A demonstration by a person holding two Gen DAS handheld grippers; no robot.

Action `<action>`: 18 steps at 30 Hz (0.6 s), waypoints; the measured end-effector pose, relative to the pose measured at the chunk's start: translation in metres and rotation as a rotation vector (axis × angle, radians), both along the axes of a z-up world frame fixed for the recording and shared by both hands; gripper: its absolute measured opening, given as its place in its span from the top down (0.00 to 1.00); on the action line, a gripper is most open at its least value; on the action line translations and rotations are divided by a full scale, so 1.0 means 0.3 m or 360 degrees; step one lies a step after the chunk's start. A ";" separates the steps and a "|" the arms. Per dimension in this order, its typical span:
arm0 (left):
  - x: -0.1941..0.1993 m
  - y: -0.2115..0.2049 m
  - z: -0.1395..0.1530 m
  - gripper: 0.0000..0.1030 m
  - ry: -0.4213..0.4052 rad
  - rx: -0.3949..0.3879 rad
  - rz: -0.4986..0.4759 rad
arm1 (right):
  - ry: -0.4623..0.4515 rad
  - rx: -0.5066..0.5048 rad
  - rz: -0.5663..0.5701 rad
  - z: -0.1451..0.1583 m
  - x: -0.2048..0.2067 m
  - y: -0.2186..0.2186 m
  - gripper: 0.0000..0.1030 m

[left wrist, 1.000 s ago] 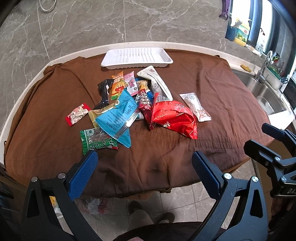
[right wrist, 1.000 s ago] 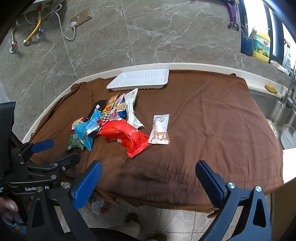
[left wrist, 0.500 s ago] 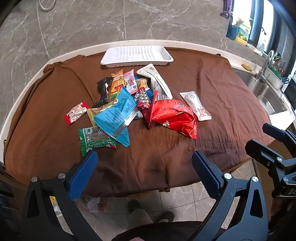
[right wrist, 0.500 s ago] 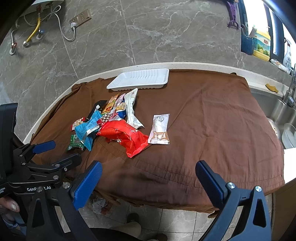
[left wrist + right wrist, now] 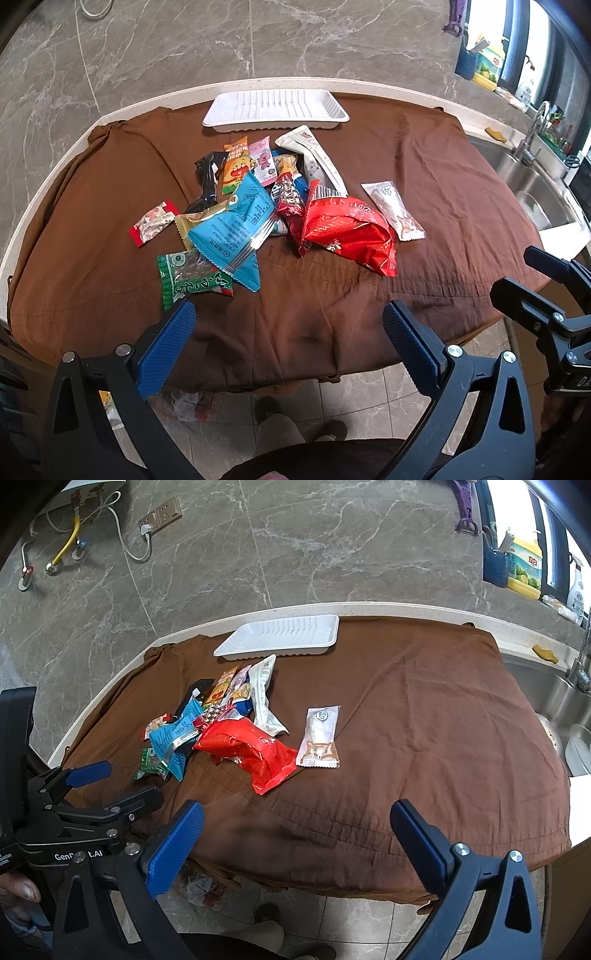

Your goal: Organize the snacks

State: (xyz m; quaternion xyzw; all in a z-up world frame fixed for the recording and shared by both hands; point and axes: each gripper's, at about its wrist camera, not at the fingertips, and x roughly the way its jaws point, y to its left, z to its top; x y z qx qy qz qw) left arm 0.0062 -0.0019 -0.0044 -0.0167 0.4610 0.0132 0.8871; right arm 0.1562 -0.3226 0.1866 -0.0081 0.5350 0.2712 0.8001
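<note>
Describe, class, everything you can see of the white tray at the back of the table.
The white tray is a shallow rectangle with rounded corners, a raised rim and a ribbed floor; it looks like thin foam or plastic. It holds nothing. It lies flat on the brown cloth at the far edge, near the marble wall. The white snack packet ends just short of its rim; whether they touch is unclear.

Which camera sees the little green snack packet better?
The left wrist view. There the green packet lies flat and almost whole, just beyond the left gripper, with only one corner under the blue packet. In the right wrist view it is small, off to the side and partly hidden by that blue packet.
</note>
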 end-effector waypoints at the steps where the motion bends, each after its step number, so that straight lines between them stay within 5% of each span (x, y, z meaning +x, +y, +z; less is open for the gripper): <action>1: 0.001 0.002 -0.001 0.00 -0.0038 -0.0009 0.0001 | 0.0001 0.0003 0.0002 0.000 -0.002 0.002 0.00; 18: 0.006 0.020 -0.031 0.00 0.0085 -0.0065 0.0045 | 0.0146 0.0111 0.0071 -0.031 0.017 0.027 0.00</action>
